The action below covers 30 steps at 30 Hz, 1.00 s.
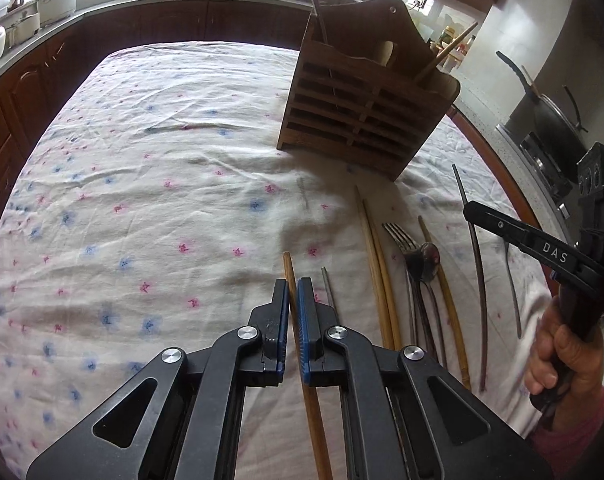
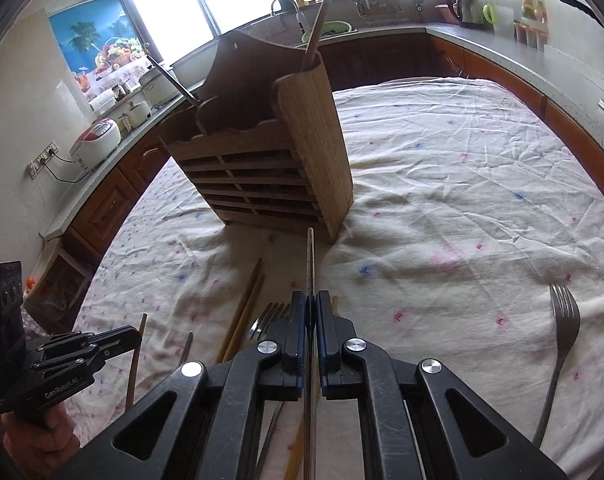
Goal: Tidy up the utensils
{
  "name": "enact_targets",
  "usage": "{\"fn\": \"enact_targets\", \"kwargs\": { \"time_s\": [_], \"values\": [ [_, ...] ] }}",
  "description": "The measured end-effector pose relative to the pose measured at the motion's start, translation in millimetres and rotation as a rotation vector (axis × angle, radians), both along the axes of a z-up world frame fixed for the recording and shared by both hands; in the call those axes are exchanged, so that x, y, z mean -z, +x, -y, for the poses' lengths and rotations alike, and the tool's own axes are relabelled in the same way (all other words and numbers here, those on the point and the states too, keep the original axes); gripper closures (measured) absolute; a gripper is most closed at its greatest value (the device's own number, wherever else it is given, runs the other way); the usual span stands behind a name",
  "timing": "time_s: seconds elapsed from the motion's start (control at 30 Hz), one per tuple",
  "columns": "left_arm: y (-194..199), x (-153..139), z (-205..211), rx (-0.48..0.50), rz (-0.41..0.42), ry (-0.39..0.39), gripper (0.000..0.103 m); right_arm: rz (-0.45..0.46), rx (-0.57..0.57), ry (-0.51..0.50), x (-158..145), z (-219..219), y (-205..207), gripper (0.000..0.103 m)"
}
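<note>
A slatted wooden utensil holder (image 1: 366,108) (image 2: 262,160) stands on the flowered cloth and has a few sticks in it. My left gripper (image 1: 293,292) (image 2: 136,334) is shut on a wooden chopstick (image 1: 288,268) that runs back between its pads. My right gripper (image 2: 311,300) (image 1: 468,210) is shut on a thin dark chopstick (image 2: 310,260) (image 1: 478,264), its tip pointing toward the holder's base. Between the two grippers lie a pair of wooden chopsticks (image 1: 376,272), a fork (image 1: 402,236), a spoon (image 1: 426,260) and a bamboo chopstick (image 1: 448,300). A thin metal stick (image 1: 328,288) lies beside the left fingers.
Another fork (image 2: 562,340) lies alone on the cloth at the right. A kitchen counter (image 2: 502,48) wraps around the table, with a rice cooker (image 2: 96,140) on the left. A stove with a dark pan (image 1: 550,120) stands past the table edge. A hand (image 1: 562,352) grips the right handle.
</note>
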<state>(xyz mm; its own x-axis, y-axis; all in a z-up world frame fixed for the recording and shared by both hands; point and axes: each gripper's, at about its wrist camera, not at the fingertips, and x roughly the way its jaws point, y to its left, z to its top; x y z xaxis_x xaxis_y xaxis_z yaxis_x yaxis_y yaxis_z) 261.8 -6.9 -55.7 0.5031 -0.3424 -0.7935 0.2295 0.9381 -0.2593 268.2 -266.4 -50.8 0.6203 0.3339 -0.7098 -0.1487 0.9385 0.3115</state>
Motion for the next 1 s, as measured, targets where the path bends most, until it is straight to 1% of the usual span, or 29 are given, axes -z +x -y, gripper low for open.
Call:
{"fn": "enact_targets", "kwargs": {
  "time_s": [0.13, 0.37, 0.67, 1.0],
  "values": [
    [-13.9, -22.2, -10.8, -0.006, 0.045, -0.041, 0.099, 0.053, -0.014, 0.045, -20.4, 2.8, -15.9, 0.098],
    [-36.5, -60.0, -19.8, -0.011, 0.136, -0.079, 0.100, 0.148, -0.017, 0.041, -54.0, 2.9, -42.0, 0.098],
    [-64.5, -89.8, -31.3, -0.024, 0.222, -0.124, 0.100, 0.248, -0.030, 0.052, -84.9, 3.4, -71.9, 0.098],
    [-82.4, -111.6, -42.8, -0.048, 0.289, -0.158, 0.101, 0.321, -0.032, 0.067, -105.3, 0.6, -87.6, 0.098]
  ]
}}
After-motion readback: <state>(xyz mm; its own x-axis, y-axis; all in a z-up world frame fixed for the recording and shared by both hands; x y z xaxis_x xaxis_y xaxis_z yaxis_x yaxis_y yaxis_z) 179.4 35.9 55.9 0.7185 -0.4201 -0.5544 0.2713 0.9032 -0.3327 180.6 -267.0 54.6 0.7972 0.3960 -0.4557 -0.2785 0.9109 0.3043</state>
